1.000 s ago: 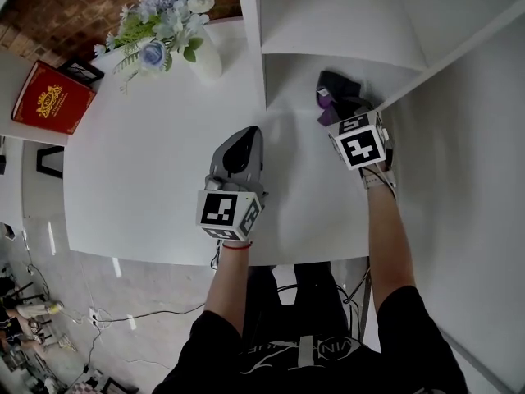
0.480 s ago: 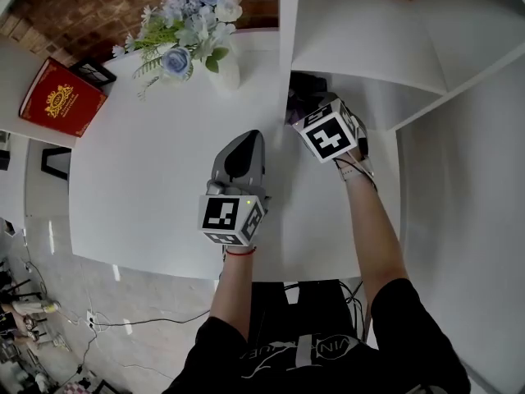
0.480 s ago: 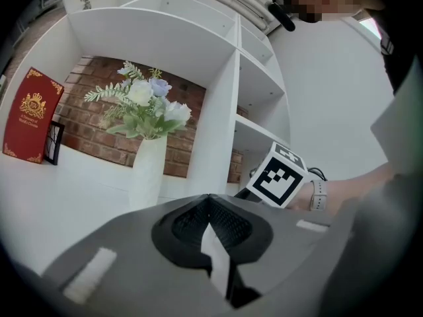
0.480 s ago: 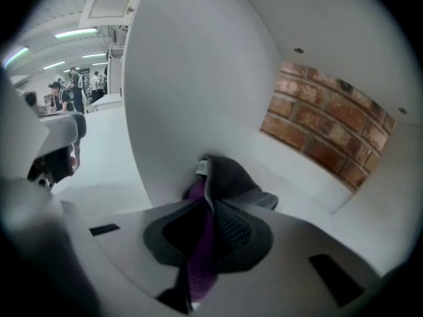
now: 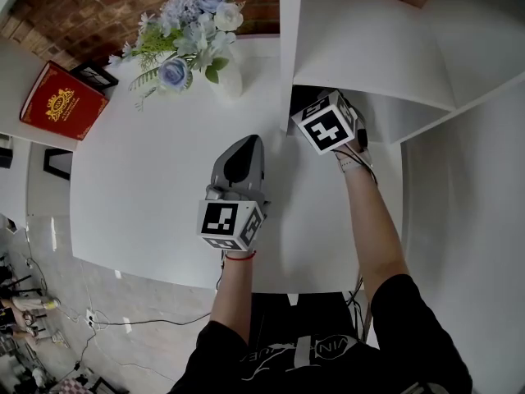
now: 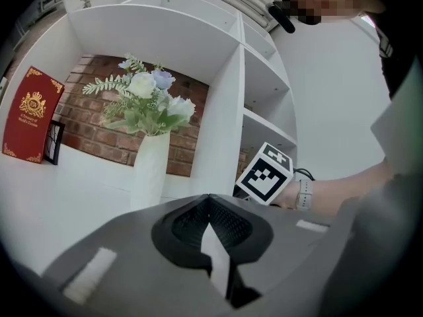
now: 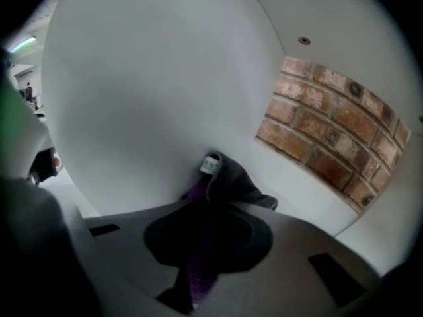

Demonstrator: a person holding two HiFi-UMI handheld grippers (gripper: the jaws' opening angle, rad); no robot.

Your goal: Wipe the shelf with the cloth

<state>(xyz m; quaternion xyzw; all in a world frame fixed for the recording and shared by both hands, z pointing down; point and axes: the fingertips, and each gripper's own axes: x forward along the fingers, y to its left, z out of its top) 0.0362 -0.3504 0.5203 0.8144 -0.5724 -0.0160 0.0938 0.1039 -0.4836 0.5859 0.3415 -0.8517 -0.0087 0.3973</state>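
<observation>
Right gripper view: shows the right gripper (image 7: pixel 201 211) clenched on the cloth (image 7: pixel 234 180), dark grey with a purple fold and a small white label at its far end. Presses that cloth onto the floor of the shelf (image 7: pixel 297 187), tight into the corner against the white upright divider (image 7: pixel 132 98), with the brick wall (image 7: pixel 324 144) behind.

Head view: places all this in the lower compartment, at its left end, just beside the divider. Finds the left gripper (image 5: pixel 243 148) with jaws together and nothing between them, held idle over the white table top (image 5: pixel 139 195), well apart from the cloth and near the vase of flowers (image 5: pixel 223 72).

Looks like mid-wipe, at the left limit of a stroke. Calls next, most likely, for a pull back to the right along the shelf floor: grip kept tight, cloth kept flat on the surface, wrist kept clear of the board above (image 5: pixel 369 31).
</observation>
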